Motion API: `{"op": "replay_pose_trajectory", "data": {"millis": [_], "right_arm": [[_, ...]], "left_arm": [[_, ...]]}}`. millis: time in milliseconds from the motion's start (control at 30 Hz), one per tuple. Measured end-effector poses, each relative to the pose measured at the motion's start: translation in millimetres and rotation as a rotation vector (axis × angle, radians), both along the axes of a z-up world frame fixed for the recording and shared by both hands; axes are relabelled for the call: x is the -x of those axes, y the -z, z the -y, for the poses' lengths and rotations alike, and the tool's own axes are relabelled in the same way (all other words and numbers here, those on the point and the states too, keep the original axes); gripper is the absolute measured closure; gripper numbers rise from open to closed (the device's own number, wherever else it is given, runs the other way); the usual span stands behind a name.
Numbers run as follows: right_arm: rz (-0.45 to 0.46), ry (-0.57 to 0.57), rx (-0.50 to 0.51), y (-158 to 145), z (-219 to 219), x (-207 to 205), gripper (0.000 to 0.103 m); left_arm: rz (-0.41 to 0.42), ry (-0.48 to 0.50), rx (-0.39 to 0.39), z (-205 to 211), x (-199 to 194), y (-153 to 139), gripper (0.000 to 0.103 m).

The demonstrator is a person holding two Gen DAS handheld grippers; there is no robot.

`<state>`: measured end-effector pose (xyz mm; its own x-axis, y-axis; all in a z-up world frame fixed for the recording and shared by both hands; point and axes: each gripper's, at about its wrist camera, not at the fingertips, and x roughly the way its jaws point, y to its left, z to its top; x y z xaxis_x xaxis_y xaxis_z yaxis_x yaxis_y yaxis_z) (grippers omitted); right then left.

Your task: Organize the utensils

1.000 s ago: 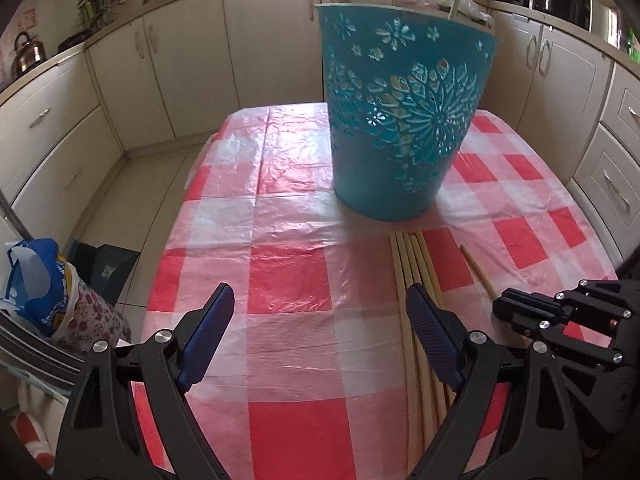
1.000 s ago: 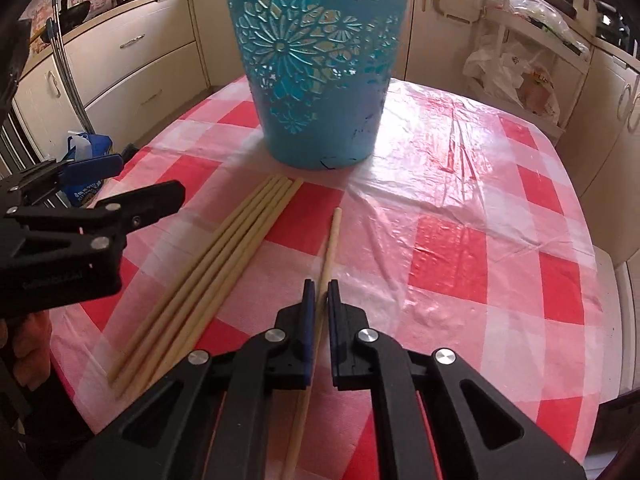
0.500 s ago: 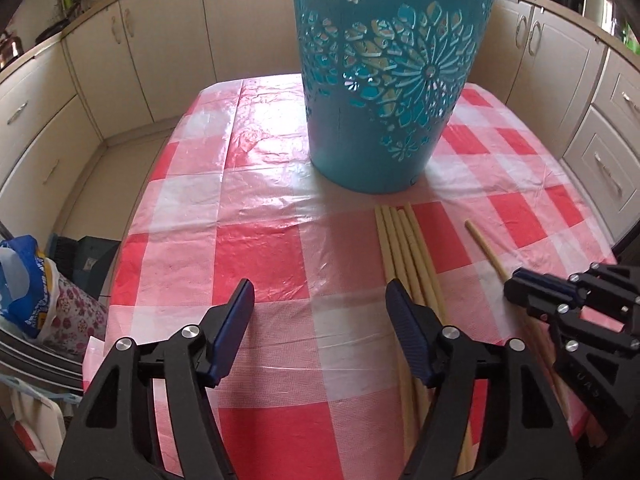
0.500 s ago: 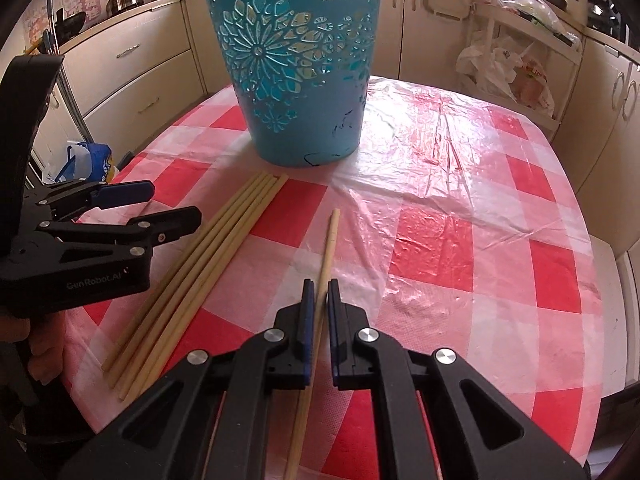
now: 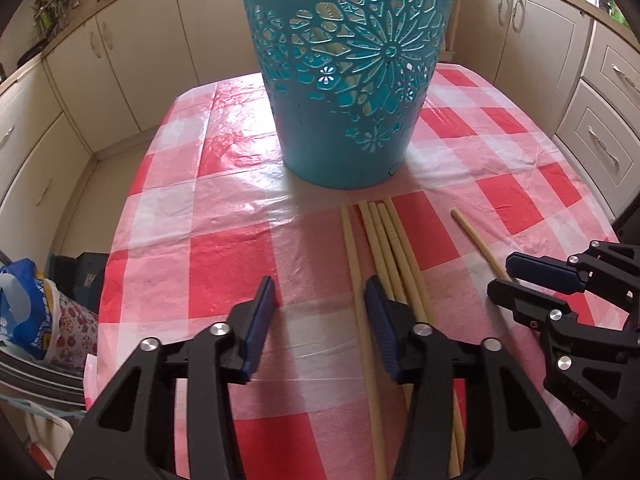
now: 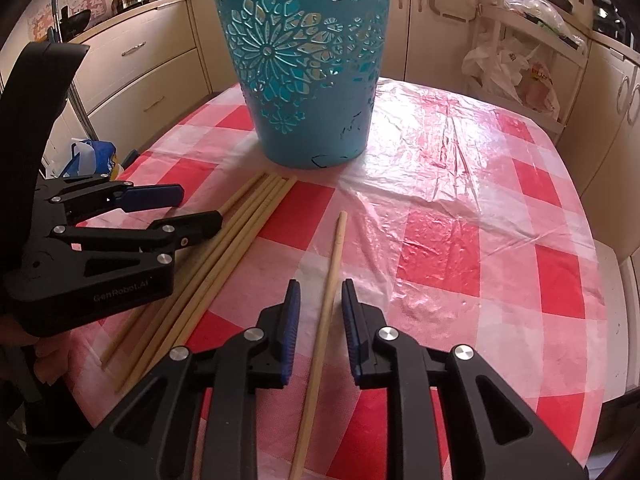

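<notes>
Chopsticks lie on the checked bench at 6 o'clock from the teal basket: a lone stick between the right gripper's released jaws, apparently for pickup, the bundle beside the left gripper's spread jaws.

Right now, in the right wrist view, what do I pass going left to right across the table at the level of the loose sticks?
left gripper → bundle of chopsticks → single chopstick → bare checked tablecloth. The single one lies between the right gripper's open jaws.
</notes>
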<state>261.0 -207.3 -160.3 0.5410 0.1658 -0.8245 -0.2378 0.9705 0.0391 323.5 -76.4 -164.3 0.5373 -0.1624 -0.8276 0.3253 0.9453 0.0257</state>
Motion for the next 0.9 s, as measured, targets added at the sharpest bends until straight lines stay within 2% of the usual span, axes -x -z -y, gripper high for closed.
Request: {"op": "replay_pose_trajectory", "data": {"millis": [100, 200, 300, 367, 467, 533, 600, 633, 733, 900], "right_arm": [[-0.003, -0.025, 0.033, 0, -3, -1, 0.082], [-0.018, -0.067, 0.052, -1, -9, -2, 0.096], [-0.022, -0.063, 0.049, -2, -7, -2, 0.097], [-0.033, -0.038, -0.012, -2, 1, -1, 0.097], [-0.023, 0.019, -0.124, -5, 18, 2, 0.097], [0.007, 0.062, -0.188, -9, 30, 6, 0.097], [0.055, 0.096, -0.256, -16, 40, 10, 0.097], [0.085, 0.11, -0.283, -19, 44, 13, 0.098], [0.153, 0.147, -0.335, -25, 50, 16, 0.097], [0.214, 0.218, -0.391, -25, 56, 10, 0.097]], "left_arm": [[-0.01, 0.035, -0.008, 7, -2, -1, 0.084], [-0.035, 0.066, -0.005, 12, -4, -1, 0.097], [-0.096, 0.063, 0.075, 4, -6, -3, 0.098], [-0.106, 0.053, 0.118, -5, -3, -6, 0.098], [-0.074, 0.039, 0.18, -19, 8, -17, 0.098], [-0.017, 0.042, 0.237, -27, 21, -33, 0.098], [0.077, 0.051, 0.306, -36, 38, -56, 0.098], [0.14, 0.054, 0.356, -42, 48, -71, 0.098], [0.314, 0.069, 0.444, -48, 65, -118, 0.098], [0.596, 0.041, 0.527, -46, 56, -193, 0.098]]}}
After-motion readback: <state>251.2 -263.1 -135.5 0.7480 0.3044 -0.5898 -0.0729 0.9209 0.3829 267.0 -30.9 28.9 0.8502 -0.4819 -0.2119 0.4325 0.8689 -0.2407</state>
